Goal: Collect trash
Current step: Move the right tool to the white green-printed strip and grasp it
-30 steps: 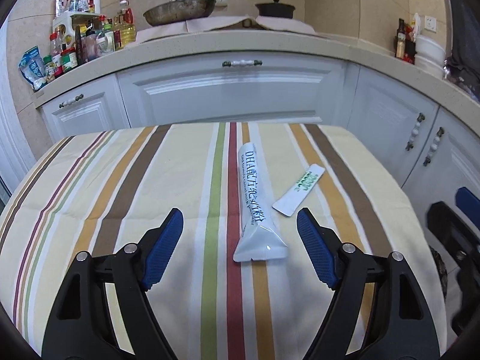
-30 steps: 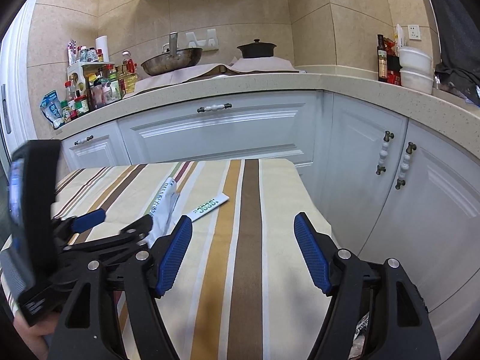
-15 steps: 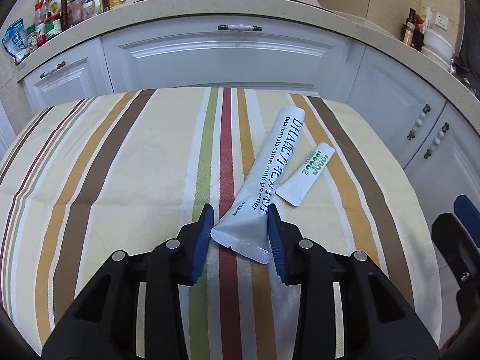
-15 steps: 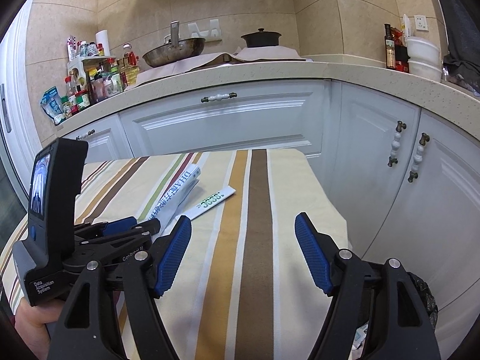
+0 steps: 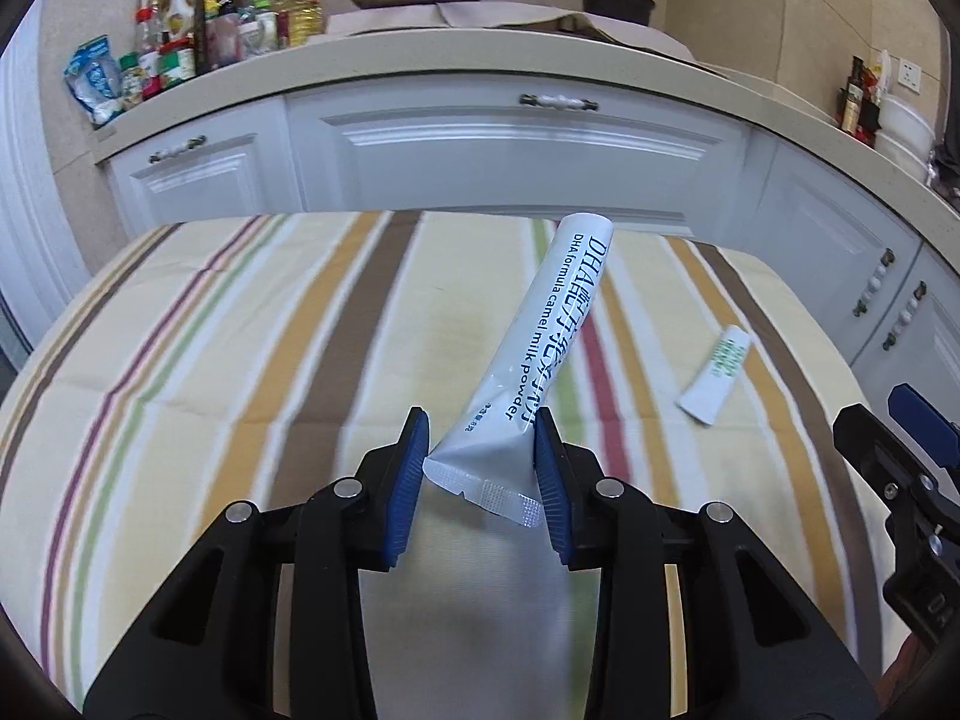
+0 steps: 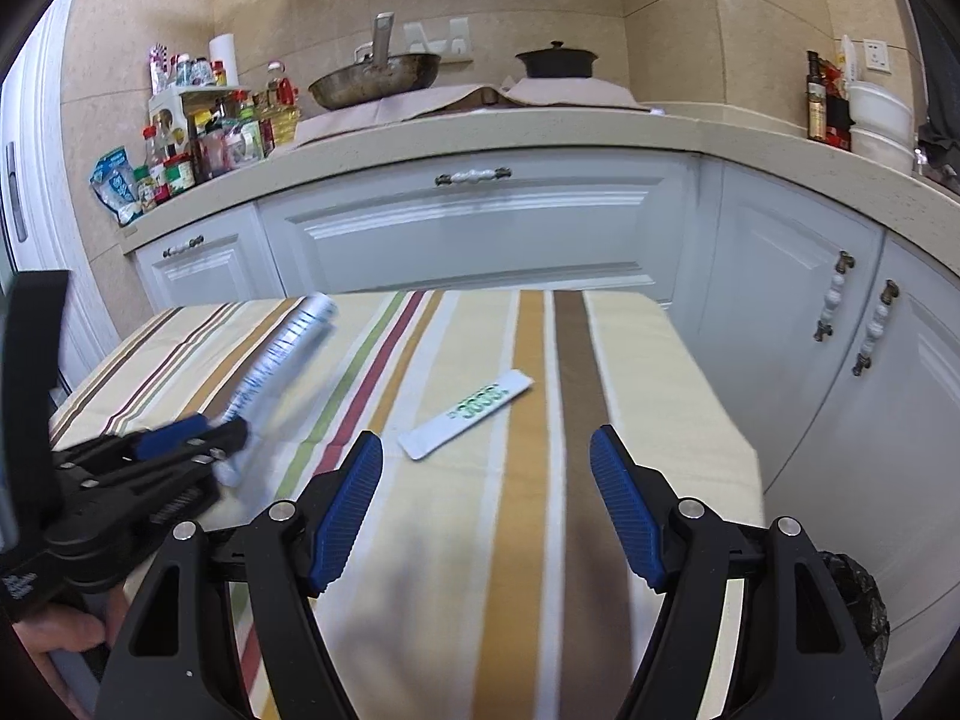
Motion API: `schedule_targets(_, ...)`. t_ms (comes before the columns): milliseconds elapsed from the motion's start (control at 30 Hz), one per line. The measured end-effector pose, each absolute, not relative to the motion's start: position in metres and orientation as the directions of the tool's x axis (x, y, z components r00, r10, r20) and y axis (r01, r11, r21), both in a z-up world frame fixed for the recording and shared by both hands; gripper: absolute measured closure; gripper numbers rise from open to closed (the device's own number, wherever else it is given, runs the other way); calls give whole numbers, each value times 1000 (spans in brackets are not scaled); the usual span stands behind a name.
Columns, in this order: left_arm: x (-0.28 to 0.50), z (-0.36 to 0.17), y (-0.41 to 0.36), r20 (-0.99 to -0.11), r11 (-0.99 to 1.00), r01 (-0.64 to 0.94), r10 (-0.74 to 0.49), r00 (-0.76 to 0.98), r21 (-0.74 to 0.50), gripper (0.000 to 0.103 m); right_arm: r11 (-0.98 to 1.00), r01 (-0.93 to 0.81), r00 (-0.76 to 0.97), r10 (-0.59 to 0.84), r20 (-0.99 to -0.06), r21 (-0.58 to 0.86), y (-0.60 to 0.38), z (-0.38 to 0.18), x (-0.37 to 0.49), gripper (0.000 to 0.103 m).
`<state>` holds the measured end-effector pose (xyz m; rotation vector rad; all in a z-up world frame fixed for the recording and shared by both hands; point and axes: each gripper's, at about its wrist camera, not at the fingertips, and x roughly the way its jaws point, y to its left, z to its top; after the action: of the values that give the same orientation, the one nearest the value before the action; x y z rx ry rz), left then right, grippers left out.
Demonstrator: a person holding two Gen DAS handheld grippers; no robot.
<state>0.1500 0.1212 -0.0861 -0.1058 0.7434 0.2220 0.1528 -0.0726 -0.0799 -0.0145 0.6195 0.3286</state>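
My left gripper (image 5: 480, 468) is shut on the near end of a long white milk powder sachet (image 5: 552, 330) and holds it lifted above the striped tablecloth (image 5: 240, 360), far end tilted up. The same sachet (image 6: 282, 354) shows blurred in the right wrist view, held by the left gripper (image 6: 198, 438). A small white sachet with green print (image 6: 468, 414) lies flat on the cloth just ahead of my right gripper (image 6: 486, 498), which is open and empty. It also shows in the left wrist view (image 5: 717, 372), with the right gripper (image 5: 900, 450) at the right edge.
White cabinets (image 6: 468, 228) and a countertop (image 6: 540, 132) with bottles, a wok and a pot stand behind the table. The table's right edge (image 6: 720, 396) drops off near the corner cabinets. A dark trash bag (image 6: 858, 606) sits low at the right.
My left gripper has closed on the long sachet, lifted it off the cloth and carried it left, away from the small sachet. My right gripper has moved closer to the small sachet.
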Motion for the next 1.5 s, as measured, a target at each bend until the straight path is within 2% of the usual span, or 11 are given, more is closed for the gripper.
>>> schedule_targets(233, 140, -85, 164, -674, 952, -306, 220, 705, -9, 69, 951, -301, 698, 273, -662, 75, -45, -95, 183, 33)
schedule_targets(333, 136, -86, 177, -674, 946, -323, 226, 703, -20, 69, 956, -287, 657, 247, -713, 66, -33, -105, 201, 33)
schedule_targets(633, 128, -92, 199, -687, 939, -339, 211, 695, -55, 69, 974, -224, 601, 152, -785, 17, -17, -121, 234, 33)
schedule_targets(933, 126, -94, 206, -695, 939, -335, 190, 693, -77, 69, 978, -210, 600, 128, -789, -1, -31, -121, 230, 34)
schedule_targets(1067, 125, -95, 207, -697, 940, -333, 185, 693, -81, 69, 985, -174, 606, 112, -787, 6, -50, -120, 227, 39)
schedule_targets(1233, 127, -95, 207, -698, 940, -331, 183, 692, -81, 69, 973, -229, 614, 165, -772, 25, -49, -116, 224, 43)
schedule_targets(1500, 131, -97, 205, -707, 940, -330, 177, 684, -83, 69, 956, -292, 591, 204, -780, 28, -32, -119, 231, 64)
